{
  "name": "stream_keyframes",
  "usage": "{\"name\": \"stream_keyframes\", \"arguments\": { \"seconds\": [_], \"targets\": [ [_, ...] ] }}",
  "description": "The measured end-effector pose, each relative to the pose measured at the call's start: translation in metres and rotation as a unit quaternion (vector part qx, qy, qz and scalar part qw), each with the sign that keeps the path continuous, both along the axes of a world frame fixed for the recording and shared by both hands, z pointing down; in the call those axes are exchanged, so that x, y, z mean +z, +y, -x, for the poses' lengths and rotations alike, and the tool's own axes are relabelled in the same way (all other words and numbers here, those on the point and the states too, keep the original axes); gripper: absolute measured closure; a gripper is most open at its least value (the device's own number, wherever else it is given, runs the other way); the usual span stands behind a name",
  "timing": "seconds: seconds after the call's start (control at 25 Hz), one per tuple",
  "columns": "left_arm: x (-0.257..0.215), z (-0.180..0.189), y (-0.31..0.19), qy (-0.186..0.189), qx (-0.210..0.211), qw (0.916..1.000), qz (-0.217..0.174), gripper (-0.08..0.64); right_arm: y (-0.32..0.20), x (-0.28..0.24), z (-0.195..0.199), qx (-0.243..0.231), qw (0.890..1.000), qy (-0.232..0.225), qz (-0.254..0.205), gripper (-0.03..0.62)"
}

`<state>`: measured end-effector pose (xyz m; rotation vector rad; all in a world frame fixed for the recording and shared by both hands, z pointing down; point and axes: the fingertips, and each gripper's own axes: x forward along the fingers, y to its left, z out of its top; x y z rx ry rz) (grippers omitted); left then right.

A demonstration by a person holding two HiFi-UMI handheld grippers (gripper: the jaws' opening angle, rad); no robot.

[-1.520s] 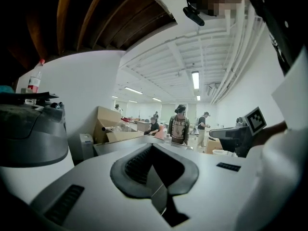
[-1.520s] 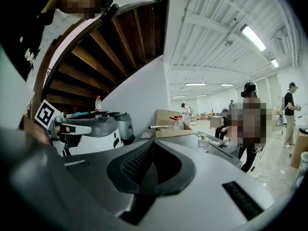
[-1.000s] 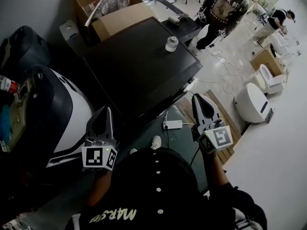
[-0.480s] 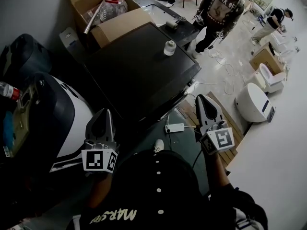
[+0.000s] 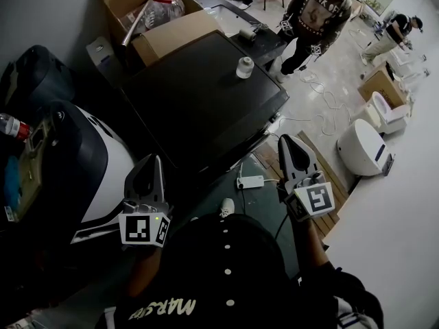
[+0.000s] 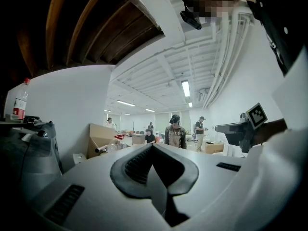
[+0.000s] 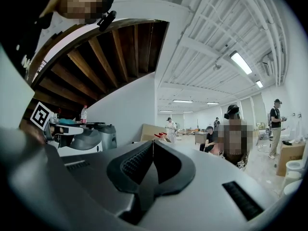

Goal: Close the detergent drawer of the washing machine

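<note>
A large dark-topped box-shaped machine (image 5: 199, 94) stands ahead of me, with a small white bottle (image 5: 245, 66) on its top. A rounded white-and-dark appliance (image 5: 82, 163) sits at the left. I cannot make out a detergent drawer in any view. My left gripper (image 5: 147, 161) is held level beside the rounded appliance, jaws shut and empty (image 6: 153, 144). My right gripper (image 5: 287, 141) hovers off the dark machine's front right corner, also shut with nothing in it (image 7: 153, 141). Neither gripper touches anything.
A cardboard box (image 5: 171, 29) with a water jug (image 5: 156, 7) stands behind the machine. A white power strip (image 5: 250, 181) and cables lie on the floor. White toilets (image 5: 363, 146) stand at the right, people (image 5: 319, 9) at the back. A red-capped bottle (image 5: 12, 125) is at far left.
Both grippers stay where they were, still shut. Only the head camera has shifted slightly.
</note>
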<state>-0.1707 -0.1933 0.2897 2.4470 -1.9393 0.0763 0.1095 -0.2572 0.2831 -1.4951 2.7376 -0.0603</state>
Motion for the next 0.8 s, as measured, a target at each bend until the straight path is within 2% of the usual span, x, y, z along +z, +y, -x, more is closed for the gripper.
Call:
{"name": "stream_keyframes", "arguments": {
  "seconds": [0.8],
  "targets": [
    [0.0044,0.003,0.0046,-0.002,-0.006,1.0,0.003,0.557,0.0022,0.0058,0.0054,-0.012,1.0,0.009,0.0,0.561]
  ]
}}
